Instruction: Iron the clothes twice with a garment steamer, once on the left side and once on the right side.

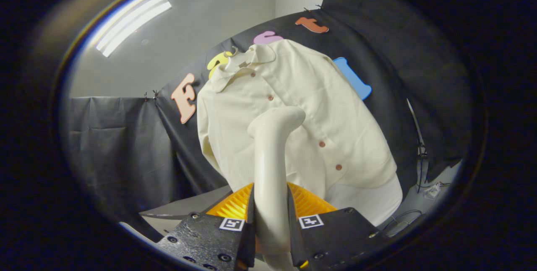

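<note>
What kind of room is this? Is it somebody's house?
Probably not a house: it looks like a small test booth. Black cloth covers the walls, a cream shirt hangs on a hanger, and the tongs are shut on a garment steamer pointed at the shirt.

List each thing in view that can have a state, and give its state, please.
Garment steamer: held upright between the fingers, its head bent toward the shirt.
Gripper: shut on the steamer's handle.
Shirt: hanging on a hanger, buttoned down the front.
Ceiling light: on.
</note>
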Motion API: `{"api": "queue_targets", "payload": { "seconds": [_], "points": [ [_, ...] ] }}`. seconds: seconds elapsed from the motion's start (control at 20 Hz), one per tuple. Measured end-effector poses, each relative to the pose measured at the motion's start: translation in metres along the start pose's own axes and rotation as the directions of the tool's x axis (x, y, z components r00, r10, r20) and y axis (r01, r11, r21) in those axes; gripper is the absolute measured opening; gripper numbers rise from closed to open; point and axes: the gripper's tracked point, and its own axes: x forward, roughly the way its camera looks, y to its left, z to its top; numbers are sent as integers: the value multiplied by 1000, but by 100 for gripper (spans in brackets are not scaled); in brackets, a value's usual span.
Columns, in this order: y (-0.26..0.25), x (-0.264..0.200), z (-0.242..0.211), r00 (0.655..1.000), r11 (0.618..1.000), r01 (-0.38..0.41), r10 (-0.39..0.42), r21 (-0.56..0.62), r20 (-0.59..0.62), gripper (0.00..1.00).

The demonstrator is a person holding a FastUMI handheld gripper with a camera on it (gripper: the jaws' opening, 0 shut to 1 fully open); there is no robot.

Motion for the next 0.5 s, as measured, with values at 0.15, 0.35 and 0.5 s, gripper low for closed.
{"api": "queue_targets", "payload": {
  "seconds": [0.15, 0.35, 0.5],
  "points": [
    [-8, 15, 47, 998, 1000, 23, -24, 13, 56, 33],
    [-1, 41, 86, 995, 999, 36, -34, -13, 90, 33],
    [10, 60, 102, 995, 998, 12, -6, -59, 96, 33]
  ]
}}
